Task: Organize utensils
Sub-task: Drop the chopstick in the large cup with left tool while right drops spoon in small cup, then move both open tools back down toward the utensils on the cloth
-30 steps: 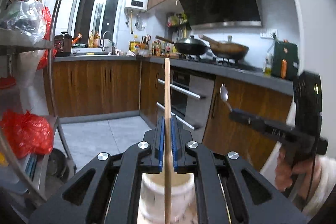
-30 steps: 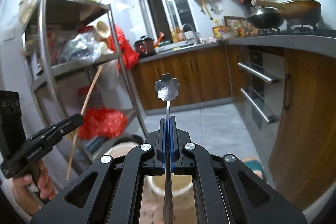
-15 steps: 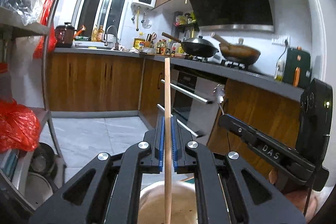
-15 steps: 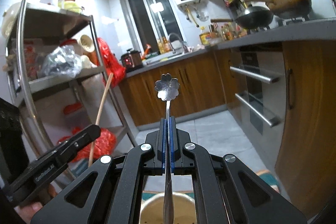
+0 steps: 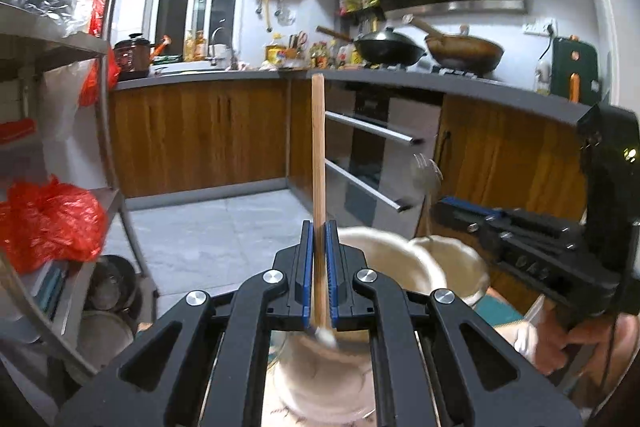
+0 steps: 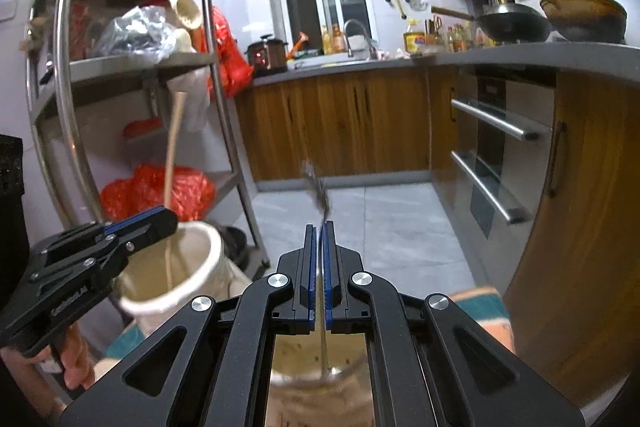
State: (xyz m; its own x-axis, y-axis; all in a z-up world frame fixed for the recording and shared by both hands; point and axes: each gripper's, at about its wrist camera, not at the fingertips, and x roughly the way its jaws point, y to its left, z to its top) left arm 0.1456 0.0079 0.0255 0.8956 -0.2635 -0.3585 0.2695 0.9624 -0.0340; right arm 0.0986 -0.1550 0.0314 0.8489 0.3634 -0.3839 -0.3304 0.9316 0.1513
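My left gripper (image 5: 319,227) is shut on an upright wooden stick (image 5: 319,155). The stick's lower end reaches into a cream holder (image 5: 320,379) under the jaws. In the right wrist view the same stick (image 6: 173,155) dips into that cream holder (image 6: 188,267), below the left gripper (image 6: 160,221). My right gripper (image 6: 319,231) is shut on a thin metal spoon (image 6: 320,195) with a blurred flower-shaped end; its stem hangs over a second cream holder (image 6: 320,367). From the left wrist view the right gripper (image 5: 444,207) holds the spoon (image 5: 426,175) above that holder (image 5: 460,259).
A metal rack (image 6: 68,75) with red bags (image 5: 44,223) stands on the left. Wooden cabinets and an oven with bar handles (image 6: 492,125) run along the right, with woks (image 5: 388,47) on the counter. Grey floor tiles (image 6: 384,227) lie ahead. A hand (image 5: 560,339) grips the right tool.
Both grippers have sunk toward the cream holders, which have come into view beneath them. The stick's lower end now sits inside one holder. The spoon's end is now blurred.
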